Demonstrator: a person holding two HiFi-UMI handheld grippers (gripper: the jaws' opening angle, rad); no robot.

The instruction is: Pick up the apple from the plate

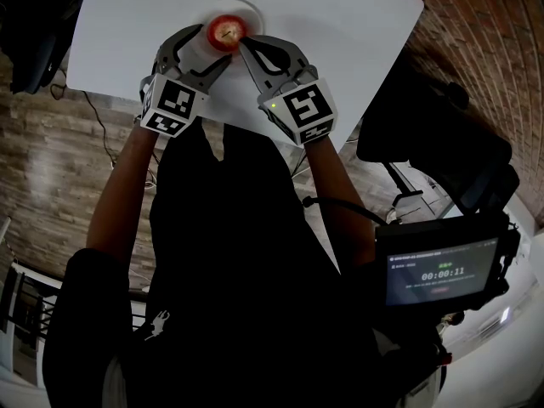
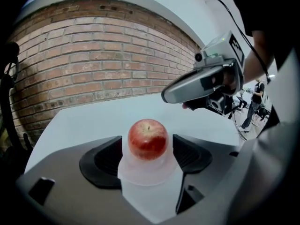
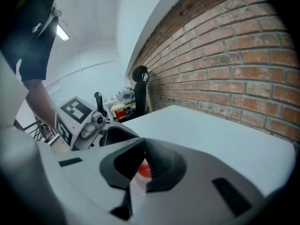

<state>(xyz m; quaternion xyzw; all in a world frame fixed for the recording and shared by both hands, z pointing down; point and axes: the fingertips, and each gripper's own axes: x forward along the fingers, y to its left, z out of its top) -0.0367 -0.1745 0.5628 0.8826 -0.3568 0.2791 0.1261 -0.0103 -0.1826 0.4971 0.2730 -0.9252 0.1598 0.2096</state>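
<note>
Your released left hand-held gripper (image 2: 147,148) is straddling the round red apple (image 2: 148,139) on the white round plate (image 1: 252,10); the right hand-held gripper (image 3: 143,148) is clenched, empty; lift pending.

Apple (image 2: 148,139): red, faint yellowish streaking, paler round the stalk.
Plate (image 1: 253,8): white.
Table (image 1: 348,24): plain white, no pattern.
Left gripper (image 2: 148,158) and right gripper (image 3: 140,165): grey shells, black ribbed lining on the jaws.
Marker cubes (image 1: 170,104): black squares on white; small green light (image 1: 274,105) on the right one.
Wall (image 2: 93,60): red-brown brick, pale mortar lines.
Floor (image 1: 51,168): grey-brown plank pattern.
Person's top (image 1: 238,253): black.
Screen (image 1: 440,272): dark teal, white digits.
</note>
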